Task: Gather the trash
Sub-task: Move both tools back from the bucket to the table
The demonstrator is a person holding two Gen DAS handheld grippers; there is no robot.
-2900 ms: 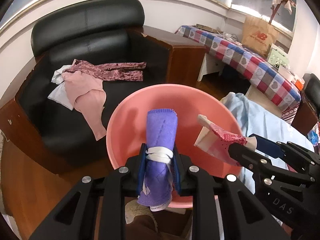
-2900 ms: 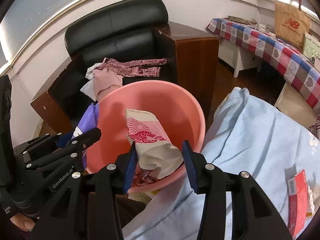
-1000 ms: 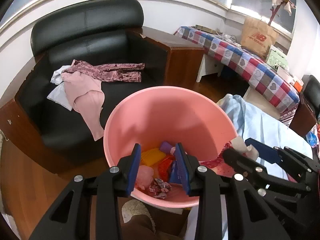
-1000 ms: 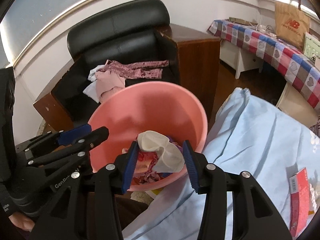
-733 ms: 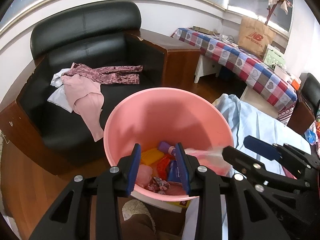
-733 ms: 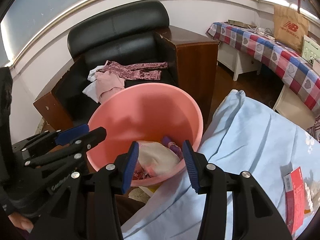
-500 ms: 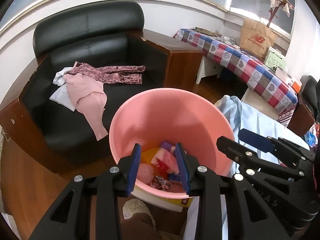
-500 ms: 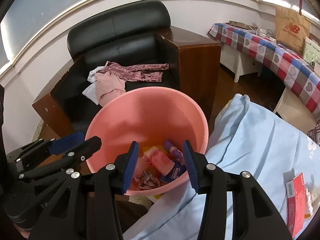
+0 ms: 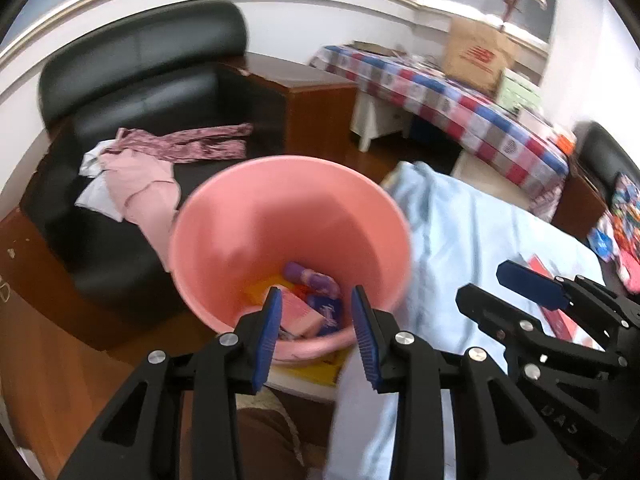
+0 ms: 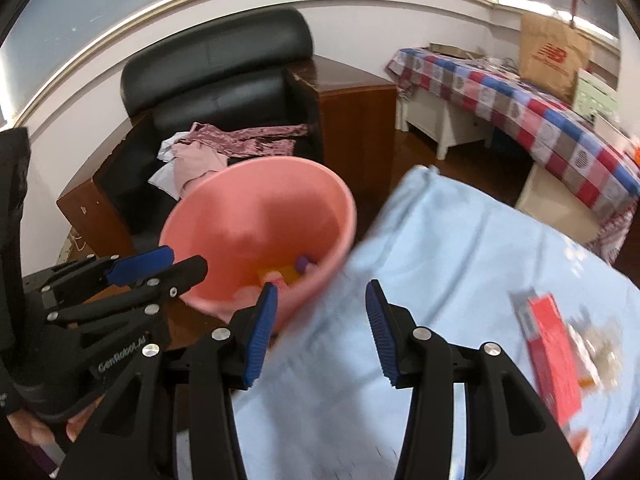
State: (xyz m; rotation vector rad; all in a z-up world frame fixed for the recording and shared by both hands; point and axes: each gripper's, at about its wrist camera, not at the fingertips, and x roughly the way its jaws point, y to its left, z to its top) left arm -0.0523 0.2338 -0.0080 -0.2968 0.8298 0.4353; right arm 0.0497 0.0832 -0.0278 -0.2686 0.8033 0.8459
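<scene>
Both the left gripper and right gripper hang released and empty beside the round pink plastic basin holding collected trash; next, approach the flat red paper packet on the pale-blue-sheeted tabletop squarely.

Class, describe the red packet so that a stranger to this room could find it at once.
Start at the light blue sheet spread beside the pink basin. On the side of the sheet farthest from the basin lies the red packet, flat and oblong. Unlike the pale crumpled scraps touching it, it is bright red.
</scene>
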